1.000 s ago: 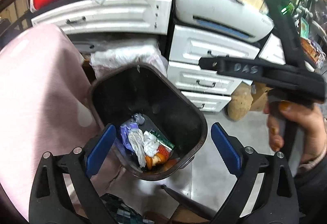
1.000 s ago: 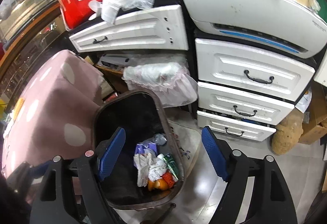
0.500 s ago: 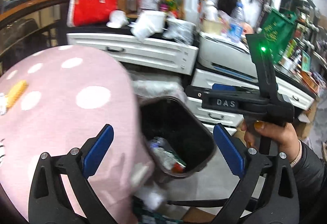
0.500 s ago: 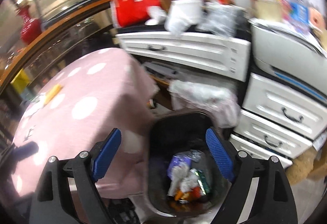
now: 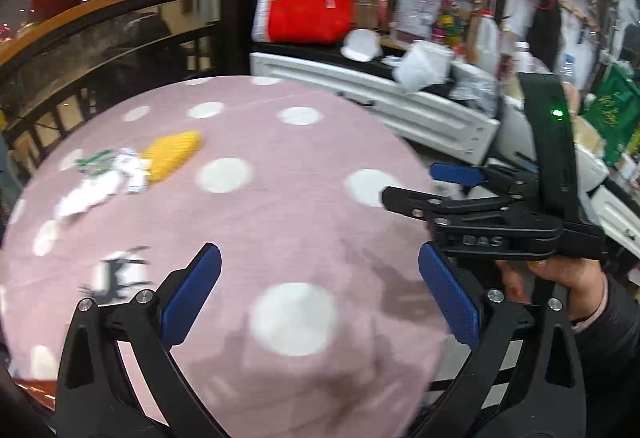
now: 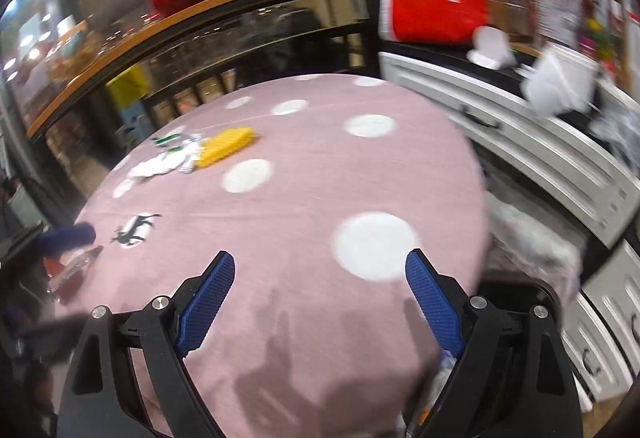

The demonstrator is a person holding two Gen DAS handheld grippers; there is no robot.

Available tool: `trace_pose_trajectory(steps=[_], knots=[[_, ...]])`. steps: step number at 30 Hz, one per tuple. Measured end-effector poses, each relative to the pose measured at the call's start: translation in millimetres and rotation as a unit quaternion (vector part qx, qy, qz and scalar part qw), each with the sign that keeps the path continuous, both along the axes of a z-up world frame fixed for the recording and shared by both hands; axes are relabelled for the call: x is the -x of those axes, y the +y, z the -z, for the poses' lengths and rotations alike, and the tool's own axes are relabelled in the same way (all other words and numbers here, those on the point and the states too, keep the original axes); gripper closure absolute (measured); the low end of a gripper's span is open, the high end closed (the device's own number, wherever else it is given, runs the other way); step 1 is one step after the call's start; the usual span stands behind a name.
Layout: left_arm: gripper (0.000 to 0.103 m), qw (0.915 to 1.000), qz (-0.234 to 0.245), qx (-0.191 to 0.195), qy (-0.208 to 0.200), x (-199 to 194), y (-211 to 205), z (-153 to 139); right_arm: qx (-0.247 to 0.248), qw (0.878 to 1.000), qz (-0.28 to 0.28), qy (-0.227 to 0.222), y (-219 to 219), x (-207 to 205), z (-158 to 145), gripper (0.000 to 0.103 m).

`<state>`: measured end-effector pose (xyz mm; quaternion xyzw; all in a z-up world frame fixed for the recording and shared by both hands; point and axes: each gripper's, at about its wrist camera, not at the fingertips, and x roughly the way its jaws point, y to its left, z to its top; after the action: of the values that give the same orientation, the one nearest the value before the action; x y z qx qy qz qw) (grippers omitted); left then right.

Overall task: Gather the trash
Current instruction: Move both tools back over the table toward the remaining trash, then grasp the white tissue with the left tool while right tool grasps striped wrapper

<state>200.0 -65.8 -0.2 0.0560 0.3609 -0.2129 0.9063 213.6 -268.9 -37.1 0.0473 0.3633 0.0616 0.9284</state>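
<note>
A pile of crumpled white paper with green print (image 5: 100,182) (image 6: 168,158) lies beside a yellow ridged piece (image 5: 172,154) (image 6: 226,148) on the far left of the round pink dotted table (image 5: 280,206) (image 6: 304,198). My left gripper (image 5: 318,262) hovers open over the table's near side, with nothing between its blue pads. My right gripper (image 6: 320,266) is also open and empty above the table's near edge. In the left wrist view the right gripper (image 5: 424,186) shows side-on at the right, held by a hand (image 5: 560,278). The black bin's rim (image 6: 520,290) peeks out at the lower right.
White drawer units (image 6: 540,142) (image 5: 380,98) loaded with cups and bags stand to the right of the table. A red bag (image 5: 308,10) sits behind them. A dark railing with a wooden top (image 6: 240,10) curves behind the table. A plastic bag (image 6: 532,238) hangs over the bin.
Both views have swung up and left from the black bin to the tabletop. The bin has left the left wrist view. The right gripper's jaws stand a little wider.
</note>
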Motion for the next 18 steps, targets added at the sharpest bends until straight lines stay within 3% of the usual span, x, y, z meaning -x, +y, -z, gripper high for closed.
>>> trace_pose_trajectory(steps=[6,12,18], knots=[[0.006,0.9974,-0.068,-0.024,0.004,-40.5,71.6,-16.9,0.011,0.998,-0.058,0.004,44.7,-33.4,-3.7,0.017],[0.006,0.9891,-0.135,-0.059,-0.002,-100.6,135.2,-23.2,0.011,0.995,-0.1,0.015,80.4,-68.0,-3.8,0.017],[0.006,0.9811,-0.168,-0.084,0.043,-170.2,181.3,-4.6,0.032,0.989,-0.14,0.023,117.4,-107.4,-1.0,0.017]])
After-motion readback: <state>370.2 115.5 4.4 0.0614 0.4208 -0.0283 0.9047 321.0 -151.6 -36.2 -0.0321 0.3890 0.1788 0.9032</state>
